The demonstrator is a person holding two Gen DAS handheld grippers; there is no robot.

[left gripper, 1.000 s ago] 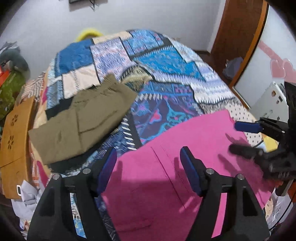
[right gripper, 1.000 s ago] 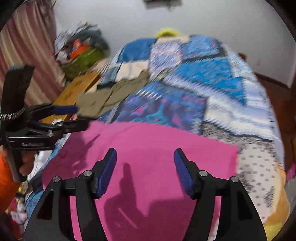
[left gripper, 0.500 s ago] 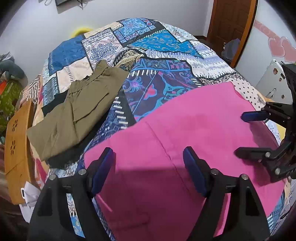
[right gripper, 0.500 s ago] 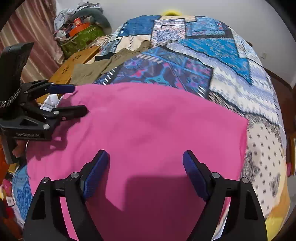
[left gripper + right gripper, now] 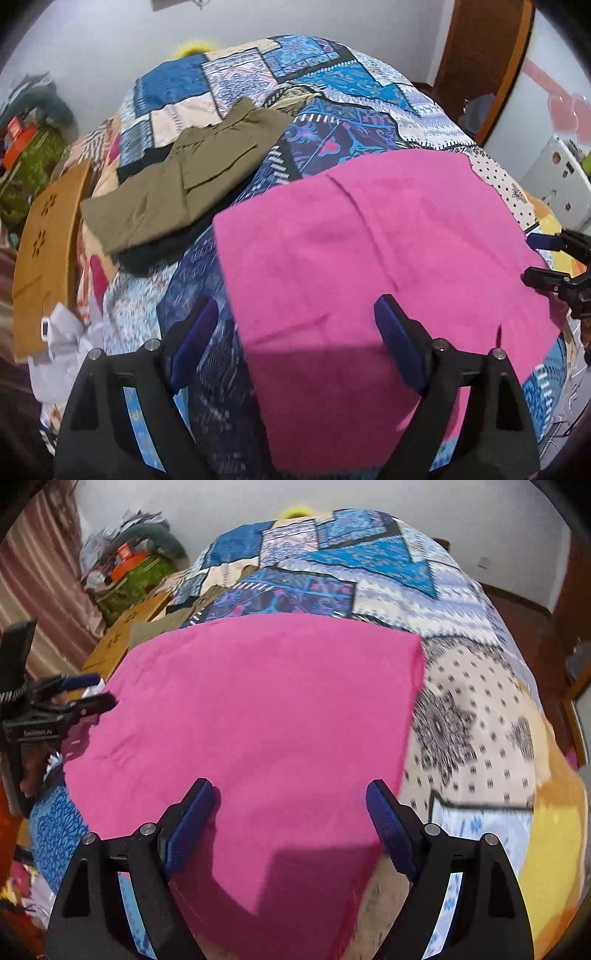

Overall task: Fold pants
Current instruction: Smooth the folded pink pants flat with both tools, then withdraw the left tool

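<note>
The pink pants (image 5: pixel 369 258) lie flat on the bed (image 5: pixel 332 85), spread wide from side to side in front of both tools. Their long way runs left to right, so each tool sits near 1 end. The left tool (image 5: pixel 295 332) hangs over the near left part of the pants, with its left finger out past the edge, above the quilt. The right tool (image 5: pixel 291 812) hangs over the near right part, and its right finger is close to the right edge of the cloth. Both tools are wide open and hold nothing. They point away from the person, tipped down a little toward the bed. I think the next job is to grab the near edge at both ends and fold it over. The green pants (image 5: pixel 184 177) are already folded and lie further back on the left, well apart from the pink ones
</note>
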